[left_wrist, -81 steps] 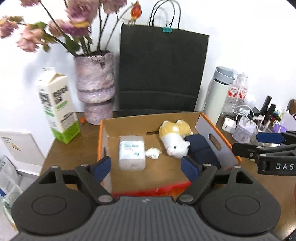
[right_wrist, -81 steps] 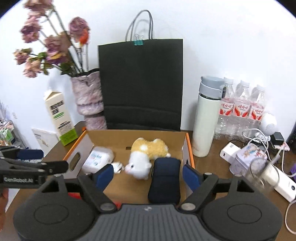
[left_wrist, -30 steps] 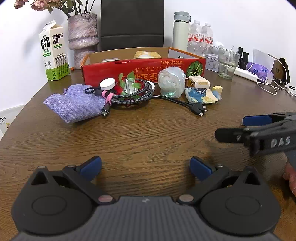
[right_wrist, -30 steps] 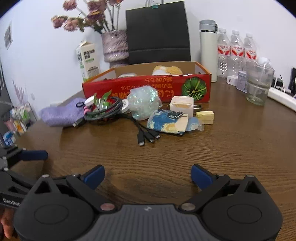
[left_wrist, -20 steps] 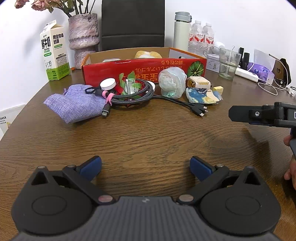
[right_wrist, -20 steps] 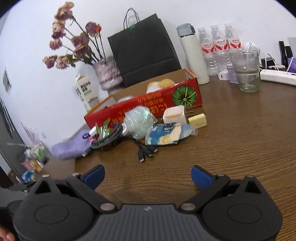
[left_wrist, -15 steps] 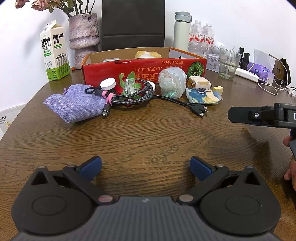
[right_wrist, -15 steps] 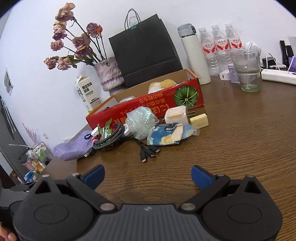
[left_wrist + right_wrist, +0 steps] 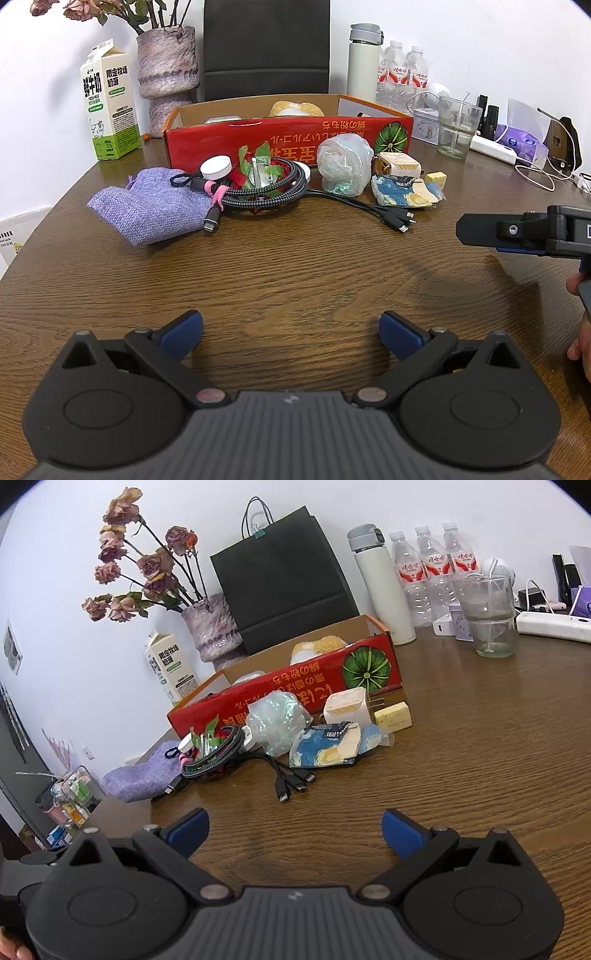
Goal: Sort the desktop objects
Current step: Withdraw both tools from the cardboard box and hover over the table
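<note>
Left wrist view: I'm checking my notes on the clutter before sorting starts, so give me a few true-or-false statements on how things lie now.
1. The purple pouch lies on the table left of the coiled cable. True.
2. The left claw grips the cable. False: its jaws are open and empty, well short of the pile.
3. The red box stands behind the loose items. True.
4. The milk carton lies tipped over inside the box. False: it stands upright on the table, left of the box.
5. The right claw is open. True.
</note>
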`<action>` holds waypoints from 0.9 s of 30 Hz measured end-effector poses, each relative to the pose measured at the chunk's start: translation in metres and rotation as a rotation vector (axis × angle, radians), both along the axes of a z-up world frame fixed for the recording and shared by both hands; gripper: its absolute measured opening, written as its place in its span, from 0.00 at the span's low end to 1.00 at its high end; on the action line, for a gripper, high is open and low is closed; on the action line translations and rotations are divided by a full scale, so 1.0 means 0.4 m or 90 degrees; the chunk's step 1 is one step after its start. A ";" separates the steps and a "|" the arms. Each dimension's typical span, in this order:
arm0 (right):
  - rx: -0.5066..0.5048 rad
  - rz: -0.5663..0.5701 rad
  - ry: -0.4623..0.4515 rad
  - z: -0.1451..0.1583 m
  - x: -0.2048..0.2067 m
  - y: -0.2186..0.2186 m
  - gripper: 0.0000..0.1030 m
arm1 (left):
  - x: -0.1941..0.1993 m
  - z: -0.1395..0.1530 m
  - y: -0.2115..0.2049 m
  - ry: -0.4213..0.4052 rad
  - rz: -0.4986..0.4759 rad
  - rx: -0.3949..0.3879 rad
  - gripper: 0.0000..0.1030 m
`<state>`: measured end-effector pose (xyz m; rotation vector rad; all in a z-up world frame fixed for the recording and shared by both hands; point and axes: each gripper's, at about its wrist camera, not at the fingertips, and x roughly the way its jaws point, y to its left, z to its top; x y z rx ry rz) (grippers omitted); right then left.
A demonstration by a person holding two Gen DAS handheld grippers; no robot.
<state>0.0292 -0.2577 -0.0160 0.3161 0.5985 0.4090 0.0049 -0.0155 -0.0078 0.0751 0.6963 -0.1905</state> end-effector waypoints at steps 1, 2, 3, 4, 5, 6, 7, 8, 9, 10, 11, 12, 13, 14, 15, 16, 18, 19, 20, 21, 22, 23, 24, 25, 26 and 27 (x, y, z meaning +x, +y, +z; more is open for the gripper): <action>0.000 0.001 0.000 0.000 -0.001 0.001 0.97 | 0.000 0.000 0.000 0.000 0.000 0.000 1.00; -0.002 0.003 0.002 0.000 0.000 0.003 0.97 | 0.000 0.000 0.000 0.000 0.000 0.000 1.00; -0.005 0.004 0.003 0.000 0.001 0.005 0.97 | 0.000 0.000 0.000 0.000 0.000 0.000 1.00; -0.008 0.004 0.003 0.000 0.000 0.007 0.97 | 0.000 0.000 0.000 0.000 0.000 0.000 1.00; -0.009 0.004 0.003 0.000 -0.002 0.007 0.98 | 0.000 0.000 0.000 0.000 0.000 0.000 1.00; -0.009 0.003 0.003 0.000 -0.002 0.007 0.98 | -0.001 0.000 0.001 0.000 0.000 0.000 1.00; -0.008 0.003 0.006 -0.001 -0.001 0.007 0.98 | -0.001 0.000 0.000 0.000 0.000 -0.001 1.00; -0.010 0.002 0.007 -0.002 0.000 0.008 0.98 | -0.001 0.000 0.000 0.000 0.000 -0.001 1.00; -0.011 0.003 0.008 -0.002 0.001 0.008 0.98 | 0.001 0.000 0.000 0.000 0.001 -0.001 1.00; -0.011 0.005 0.006 -0.002 0.000 0.009 0.98 | 0.001 0.000 0.001 0.000 0.002 -0.002 1.00; -0.012 0.005 0.002 -0.001 -0.001 0.010 0.98 | 0.001 0.000 0.001 0.000 0.003 -0.002 1.00; -0.014 0.006 0.002 0.000 0.000 0.012 0.98 | 0.001 0.000 0.001 -0.001 0.005 -0.002 1.00; -0.016 0.007 0.003 0.000 0.002 0.014 0.98 | 0.002 0.000 0.002 -0.001 0.008 -0.004 1.00; -0.016 0.004 0.002 0.000 0.001 0.014 0.98 | 0.002 0.000 0.002 -0.001 0.011 -0.004 1.00; -0.015 0.005 0.001 0.000 0.000 0.013 0.98 | 0.002 0.001 0.001 0.000 0.014 -0.002 1.00; -0.013 0.006 0.003 -0.001 0.000 0.012 0.98 | 0.000 0.001 0.000 -0.001 0.016 0.000 1.00; -0.017 0.000 0.008 -0.002 0.002 0.012 0.98 | 0.000 0.001 0.000 -0.001 0.017 -0.001 1.00; -0.014 -0.002 0.007 -0.002 0.000 0.010 0.98 | 0.000 0.001 0.000 -0.001 0.018 -0.001 1.00; -0.013 -0.005 0.006 -0.002 -0.001 0.007 0.98 | 0.002 0.001 -0.001 -0.001 0.022 0.000 1.00; -0.015 -0.007 0.005 -0.002 -0.001 0.006 0.98 | 0.002 0.001 0.000 -0.002 0.030 -0.002 1.00; -0.018 -0.006 0.004 -0.001 -0.003 0.009 0.98 | 0.003 0.002 0.000 -0.003 0.040 -0.002 1.00; -0.021 -0.005 0.005 -0.001 -0.002 0.011 0.98 | 0.001 0.004 -0.002 -0.008 0.056 0.004 1.00; -0.025 -0.005 0.006 -0.001 -0.001 0.013 0.98 | -0.001 0.009 -0.005 -0.016 0.072 0.011 1.00; -0.030 -0.007 0.004 0.000 -0.002 0.015 0.98 | -0.004 0.017 -0.006 -0.024 0.078 0.011 1.00; -0.044 -0.014 0.003 0.003 -0.002 0.019 0.98 | -0.008 0.028 -0.005 -0.037 0.082 0.006 1.00; -0.071 -0.019 -0.002 0.007 -0.004 0.028 0.98 | -0.013 0.041 -0.004 -0.056 0.086 -0.002 1.00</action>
